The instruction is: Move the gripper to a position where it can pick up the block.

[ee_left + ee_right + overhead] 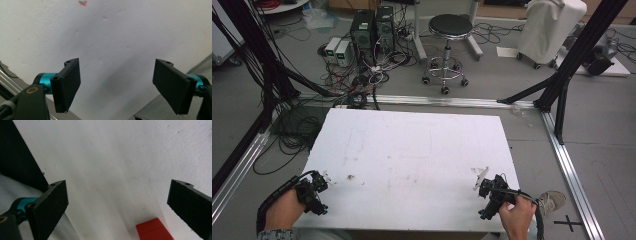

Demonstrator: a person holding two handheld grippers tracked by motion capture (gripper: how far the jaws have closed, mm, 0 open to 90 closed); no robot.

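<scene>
My left gripper (318, 189) is held by a hand over the near left corner of the white table (412, 150). In the left gripper view it (117, 72) stands open, with bare white tabletop (120, 37) between its jaws. A small orange-red mark (83, 2) lies on the surface farther ahead. A hand holds my right gripper (488, 189) near the front right corner. In the right gripper view it (117, 195) is open wide over the white surface. A red block (153, 230) lies close below, between the jaws and nearer the right one.
Beyond the table's far edge the floor holds a black stool (449, 27), computer towers (372, 27) with tangled cables (357, 80), and a white covered unit (551, 27). Black frame struts (572, 55) stand at right and left. A shoe (553, 200) rests by the right edge.
</scene>
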